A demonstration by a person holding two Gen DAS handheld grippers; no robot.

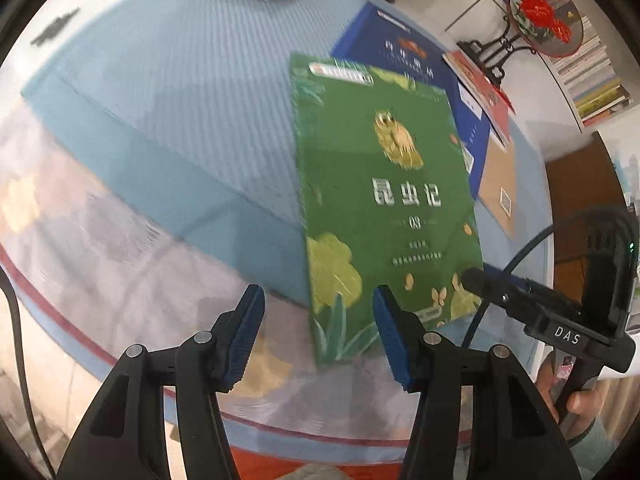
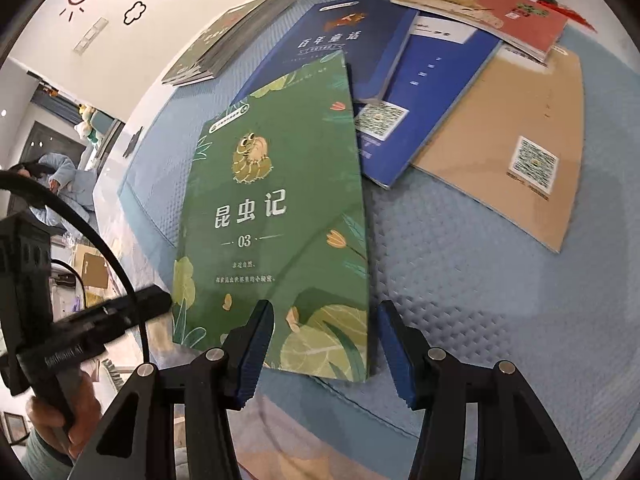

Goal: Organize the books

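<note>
A green book (image 1: 384, 200) with an insect on its cover lies flat on the blue mat (image 1: 180, 80), and its near end juts past the mat's edge. My left gripper (image 1: 318, 332) is open just in front of the book's near left corner, holding nothing. My right gripper (image 2: 326, 344) is open too; the green book's (image 2: 280, 208) near right corner shows between its fingers, unpinched. From the right wrist view, a black finger (image 2: 152, 300) of the left gripper reaches the book's left edge. From the left wrist view, a right finger (image 1: 480, 280) sits at the book's right corner.
Behind the green book lie a dark blue book (image 2: 340, 40), a blue notebook (image 2: 432, 92), a tan notebook (image 2: 512, 128) and a red book (image 2: 492, 12), overlapping. A stack of books (image 2: 228, 40) sits at the back left. A fan ornament (image 1: 544, 16) stands at the back right.
</note>
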